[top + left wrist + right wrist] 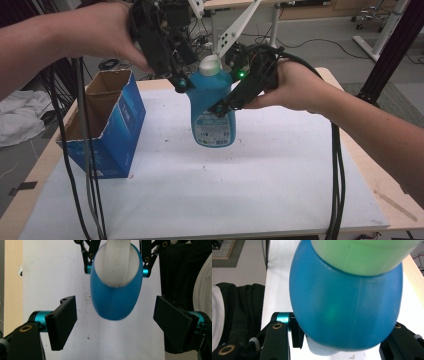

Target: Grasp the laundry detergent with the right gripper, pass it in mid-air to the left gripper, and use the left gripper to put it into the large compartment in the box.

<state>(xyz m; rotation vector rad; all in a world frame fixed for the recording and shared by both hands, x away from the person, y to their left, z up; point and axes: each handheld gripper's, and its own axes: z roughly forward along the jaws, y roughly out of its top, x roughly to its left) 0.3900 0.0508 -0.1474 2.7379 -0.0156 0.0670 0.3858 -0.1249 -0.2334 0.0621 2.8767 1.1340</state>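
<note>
**Bottle aloft on one grip, open box waiting to the left**

Jaws of the right gripper (226, 105) are clamped across the body of the blue bottle (213, 107), which hangs above the middle of the bench (280, 165), clear of its white surface. In the left gripper view the left gripper (115, 322) has its jaws spread wide on either side of the bottle's shoulder, with daylight between each pad and the plastic; it bears no load.

The main risk is a slip. The bottle is smooth, rounded and looks heavy for its size, and only one pair of pads squeezes it, low on the curved body. A tilt or a jolt could let it rotate or slide down and drop onto the bench. The pale cap (210, 65) sits close to the left gripper, so a careless closing could knock the top rather than seize it.

At the left stands an open blue cardboard box (107, 127), leaning somewhat, its ragged rim facing up. Cables (336, 165) trail from both grippers across the bench and could snag its near edge or the box wall.
</note>
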